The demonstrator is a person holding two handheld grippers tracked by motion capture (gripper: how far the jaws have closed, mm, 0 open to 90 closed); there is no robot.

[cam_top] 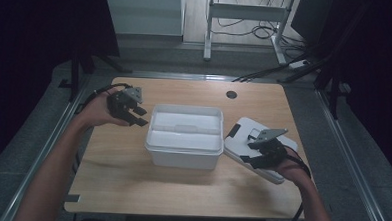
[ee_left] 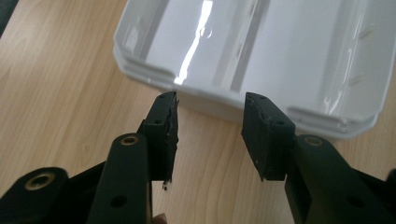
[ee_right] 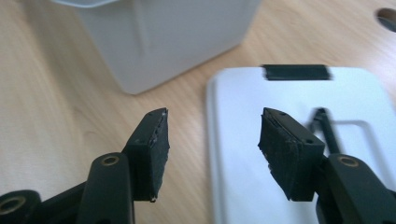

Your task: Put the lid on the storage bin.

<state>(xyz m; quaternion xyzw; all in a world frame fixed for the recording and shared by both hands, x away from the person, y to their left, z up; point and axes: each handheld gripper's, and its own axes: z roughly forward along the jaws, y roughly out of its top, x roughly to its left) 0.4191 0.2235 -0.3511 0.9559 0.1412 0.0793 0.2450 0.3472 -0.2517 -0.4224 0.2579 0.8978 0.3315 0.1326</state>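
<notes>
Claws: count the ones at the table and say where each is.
2. The left claw hovers beside the left side of the open white box; the right claw hangs over the white lid lying right of the box.

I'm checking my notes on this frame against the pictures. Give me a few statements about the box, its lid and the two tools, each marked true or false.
1. The white box stands open on the table. True.
2. The lid sits on the box. False: it lies flat on the table beside the box, on the person's right.
3. The left tool grips the box's rim. False: its jaws stand apart, short of the box, with nothing between them.
4. The right tool hovers at the lid's edge with open jaws. True.
</notes>
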